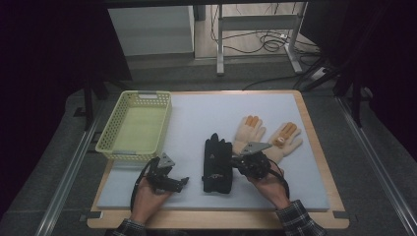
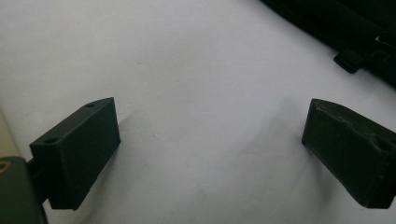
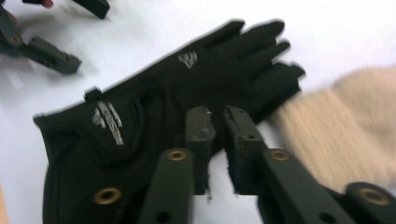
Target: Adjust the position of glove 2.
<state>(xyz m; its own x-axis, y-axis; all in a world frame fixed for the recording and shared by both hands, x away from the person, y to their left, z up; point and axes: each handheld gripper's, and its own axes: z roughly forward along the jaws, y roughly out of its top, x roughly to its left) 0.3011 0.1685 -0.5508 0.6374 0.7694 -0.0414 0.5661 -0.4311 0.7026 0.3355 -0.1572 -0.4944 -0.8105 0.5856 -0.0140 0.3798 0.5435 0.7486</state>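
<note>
A pair of black gloves (image 1: 218,164) lies stacked near the middle of the white mat (image 1: 206,110); in the right gripper view the top black glove (image 3: 187,88) shows grey logos. My right gripper (image 1: 237,161) hovers at the gloves' right edge. Its jaws (image 3: 218,116) stand almost together with only a thin slit and nothing pinched between them. My left gripper (image 1: 178,183) rests low on the mat to the left of the gloves, open wide (image 2: 210,140) over bare mat. The black glove's cuff (image 2: 345,28) lies just beyond its right jaw.
Two beige gloves with orange fingertips (image 1: 250,132) (image 1: 286,140) lie right of the black pair, one close beside my right gripper (image 3: 341,126). A pale yellow basket (image 1: 109,132) stands at the mat's far left. The wooden table edge (image 1: 216,219) runs in front.
</note>
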